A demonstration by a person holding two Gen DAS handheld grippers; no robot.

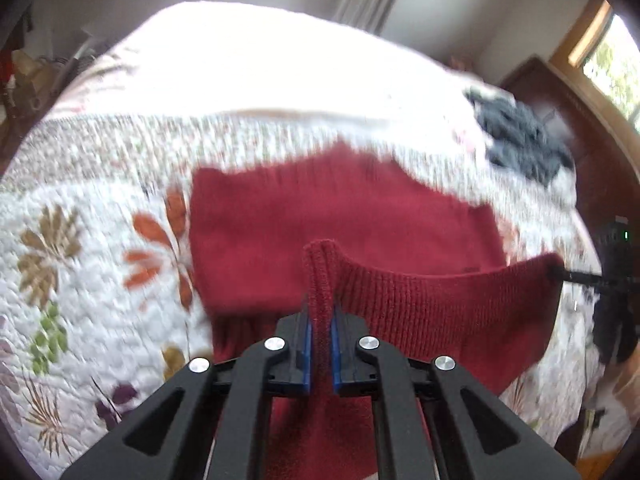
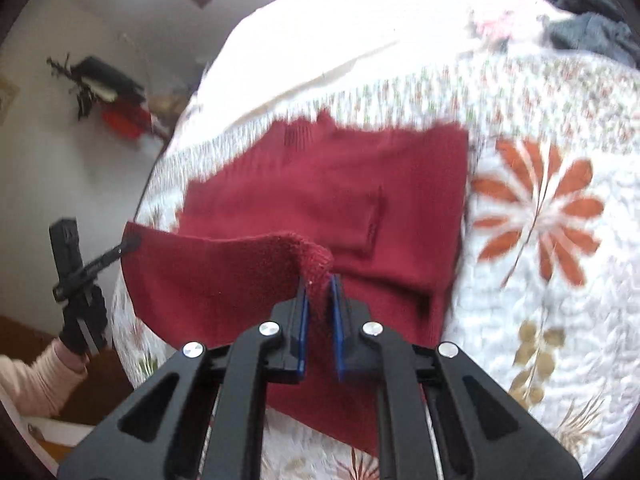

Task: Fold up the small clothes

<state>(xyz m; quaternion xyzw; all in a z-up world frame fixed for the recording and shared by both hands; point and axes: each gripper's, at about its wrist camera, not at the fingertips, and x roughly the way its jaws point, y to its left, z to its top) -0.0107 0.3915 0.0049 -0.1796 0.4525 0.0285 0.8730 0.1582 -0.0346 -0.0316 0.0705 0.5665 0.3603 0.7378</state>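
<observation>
**Hem lifted, fold about to go over**

The left claw (image 1: 320,320) is clenched on a bunched corner of the red knit sweater (image 1: 340,220), the ribbed hem pinched upright between its blue pads at lower centre of the left wrist view. The right claw (image 2: 318,296) grasps the opposite hem corner in the same way, at lower centre of its own view. Between the two, the hem hangs as a raised, slightly sagging band, clear of the rest of the garment.

Beyond the claws, the sweater's body lies flat on the floral quilt (image 1: 80,280) of the bed, filling the middle of both frames, with what looks like a sleeve already laid across it. A heap of dark grey clothing (image 1: 520,140) sits well apart at the upper right of the left wrist view. A gloved hand (image 2: 82,320) with a pale sleeve shows at the lower left of the right wrist view, holding the other tool.

Judging by this, the step in hand is the bottom-to-top fold. The next move calls for carrying both corners forward together, level, toward the collar end, then lowering and letting go so the hem lands square.
</observation>
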